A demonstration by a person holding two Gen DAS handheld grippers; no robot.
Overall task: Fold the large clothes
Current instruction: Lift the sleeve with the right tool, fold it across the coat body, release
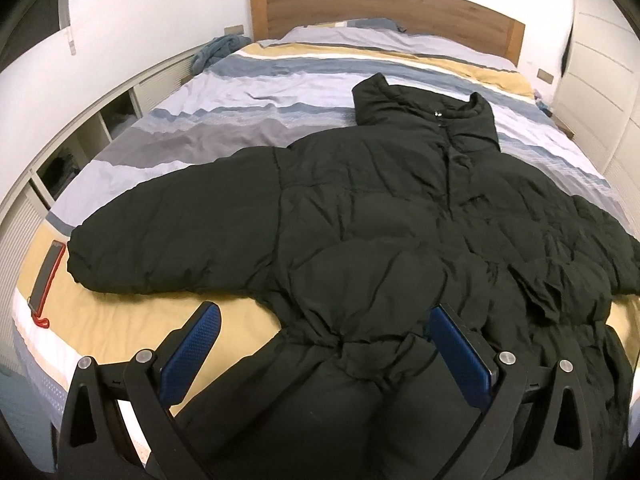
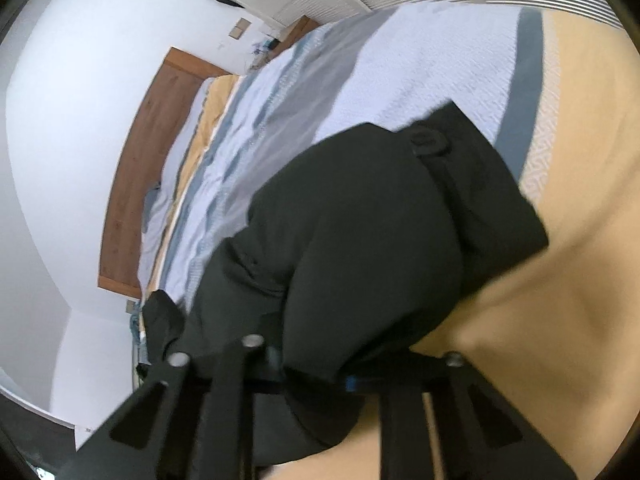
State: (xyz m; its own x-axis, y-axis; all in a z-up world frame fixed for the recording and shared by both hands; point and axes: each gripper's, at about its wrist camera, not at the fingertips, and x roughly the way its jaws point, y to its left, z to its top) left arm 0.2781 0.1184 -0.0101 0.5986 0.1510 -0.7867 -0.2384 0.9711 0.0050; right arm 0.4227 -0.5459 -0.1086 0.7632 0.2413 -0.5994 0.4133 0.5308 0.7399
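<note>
And here's the black puffer jacket [image 1: 380, 216], spread flat, front up, across the striped duvet [image 1: 240, 92] of the bed, collar toward the far wooden headboard [image 1: 384, 8], sleeves stretched out left and right. The left gripper [image 1: 324, 316] hovers over the near hem, jaws spread wide, blue pads either side of the gathered waist, gripping nothing. Over at the right gripper [image 2: 312, 376], the jaws are pressed together, pinching the sleeve [image 2: 380, 232] near its buttoned cuff. A phone in a red case [image 1: 46, 276] lies on the near left corner.
</note>
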